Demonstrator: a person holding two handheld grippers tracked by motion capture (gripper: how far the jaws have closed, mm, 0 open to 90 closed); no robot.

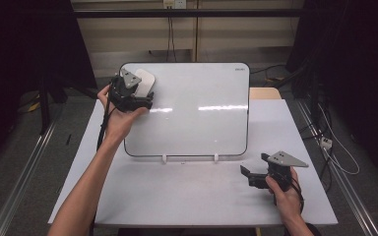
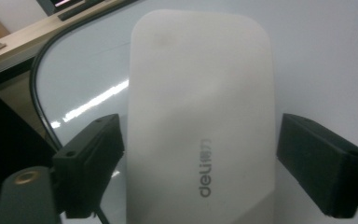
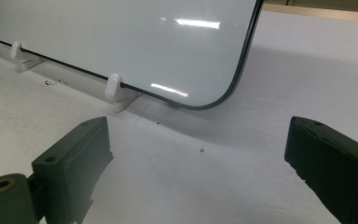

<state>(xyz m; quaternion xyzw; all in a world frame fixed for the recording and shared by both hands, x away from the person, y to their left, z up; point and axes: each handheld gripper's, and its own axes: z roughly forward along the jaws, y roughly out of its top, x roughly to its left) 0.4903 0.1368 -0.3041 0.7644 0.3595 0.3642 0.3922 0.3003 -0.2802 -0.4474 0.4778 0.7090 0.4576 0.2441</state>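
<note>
A whiteboard (image 1: pixel 197 108) is propped at a slant on two small white clip feet (image 3: pixel 114 87) on the white counter (image 1: pixel 187 196), so that its face is presented toward the person. At its upper left corner a white eraser (image 2: pixel 200 116), marked "deli", is laid flat against the board surface. The left tool (image 1: pixel 137 98) is held over the eraser with its jaws set to either side; a narrow gap is seen at each pad, so the eraser is judged released rather than gripped, and it appears to be kept on the sloping board without the tool's help, though by what means cannot be told. The right tool (image 1: pixel 252 173) is rested low on the counter, near the board's lower right corner, its jaws spread wide with nothing between them, evidently parked clear of the work.
</note>
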